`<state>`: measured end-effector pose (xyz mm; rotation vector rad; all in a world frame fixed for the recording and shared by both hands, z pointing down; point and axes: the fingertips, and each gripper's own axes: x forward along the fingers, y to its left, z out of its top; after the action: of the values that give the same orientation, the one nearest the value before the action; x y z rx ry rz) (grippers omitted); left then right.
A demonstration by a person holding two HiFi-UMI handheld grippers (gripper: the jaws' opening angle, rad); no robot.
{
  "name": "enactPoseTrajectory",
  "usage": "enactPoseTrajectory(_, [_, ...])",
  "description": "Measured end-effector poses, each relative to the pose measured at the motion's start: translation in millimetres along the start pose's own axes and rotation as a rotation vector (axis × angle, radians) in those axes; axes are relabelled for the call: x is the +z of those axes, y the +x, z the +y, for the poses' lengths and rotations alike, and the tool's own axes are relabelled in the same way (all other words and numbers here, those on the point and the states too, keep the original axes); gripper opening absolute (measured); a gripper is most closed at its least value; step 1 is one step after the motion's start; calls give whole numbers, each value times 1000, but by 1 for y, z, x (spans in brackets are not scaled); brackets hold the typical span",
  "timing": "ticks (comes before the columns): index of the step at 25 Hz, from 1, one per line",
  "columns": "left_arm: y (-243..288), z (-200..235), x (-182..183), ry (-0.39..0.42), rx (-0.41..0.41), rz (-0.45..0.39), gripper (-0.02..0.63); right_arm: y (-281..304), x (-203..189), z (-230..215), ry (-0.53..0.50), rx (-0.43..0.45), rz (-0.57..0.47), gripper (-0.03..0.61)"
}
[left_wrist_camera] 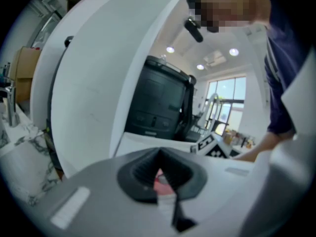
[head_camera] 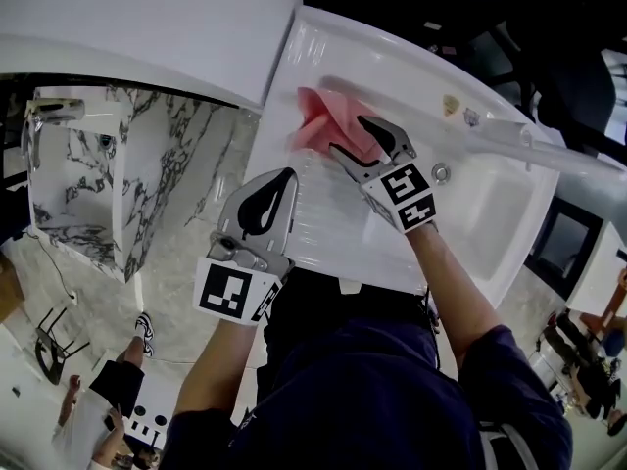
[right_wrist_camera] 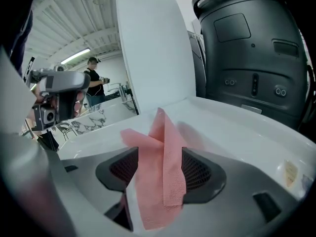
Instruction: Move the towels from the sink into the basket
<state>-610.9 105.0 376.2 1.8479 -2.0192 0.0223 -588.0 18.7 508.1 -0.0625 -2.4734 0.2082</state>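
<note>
1. The right gripper [right_wrist_camera: 159,174] is released: its jaws stand wide apart, and a crumpled pink towel [right_wrist_camera: 163,142] rises between the pads.
2. The towel rests on the flat part of the white sink [head_camera: 470,233], at its far corner, beside the basin with the drain [head_camera: 441,172].
3. The left gripper [head_camera: 284,179] is clenched, tips together on nothing, at the sink's near left edge, apart from the towel.
4. A marble counter [head_camera: 147,164] stands left of the sink.

One pink towel [head_camera: 323,116], one white sink [head_camera: 490,209], and two tools [head_camera: 286,176] [head_camera: 349,135].
</note>
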Motion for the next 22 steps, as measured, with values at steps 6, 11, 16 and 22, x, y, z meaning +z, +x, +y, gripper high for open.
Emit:
enactPoseTrajectory(6, [6,3,-4,-9,-15,6,3,14,-18,-4,-7,-8,68,242])
enactPoseTrajectory(11, [9,7,-8,-17,-18,9,3,25,-27,-4,-23,-8,101,241])
enactPoseTrajectory(16, [9,10,-8,-21,-11,6,3,32,-35,-4,-30,-7,129,241])
enactPoseTrajectory(22, [10,11,-9,-29,-7,8,3,34,-33,-1,-32,2,131,209])
